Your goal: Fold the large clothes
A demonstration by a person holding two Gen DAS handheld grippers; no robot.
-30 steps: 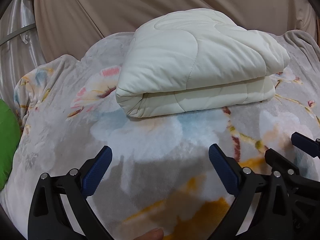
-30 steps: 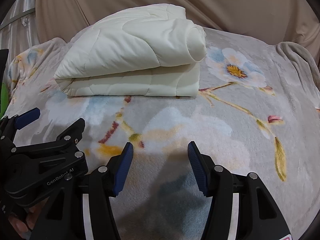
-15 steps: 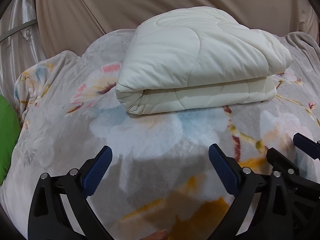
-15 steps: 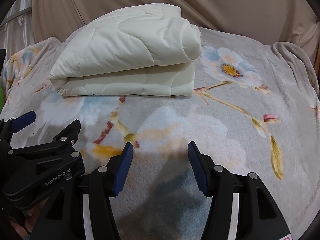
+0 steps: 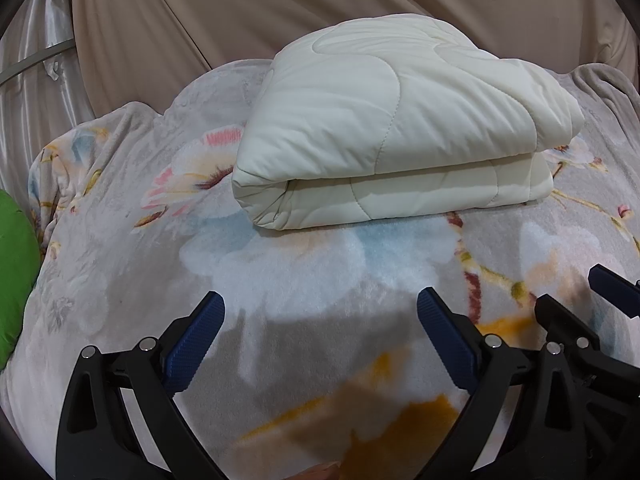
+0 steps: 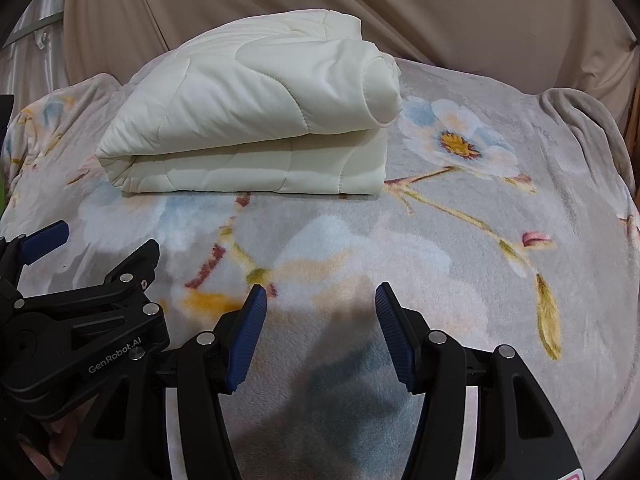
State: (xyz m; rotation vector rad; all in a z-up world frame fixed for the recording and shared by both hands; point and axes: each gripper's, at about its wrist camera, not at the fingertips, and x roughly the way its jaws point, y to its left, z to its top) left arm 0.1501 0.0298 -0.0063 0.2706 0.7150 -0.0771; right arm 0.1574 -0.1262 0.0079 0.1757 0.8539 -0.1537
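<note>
- At the far left edge, only my left camera catches a green cushion, I think; too little shows to be sure.
- My left tongs hang with jaws wide apart, nothing between them, over the floral fleece blanket.
- The cream quilted comforter lies folded on that blanket, ahead of both tongs and clear of them, its long axis running left to right across my view.
- My right tongs are also apart and empty, the comforter ahead and leftward.
- I judge the left hand nearer its rounded fold, the right nearer the end.
- Only the right camera shows that rolled end and the bare blanket beyond.
</note>
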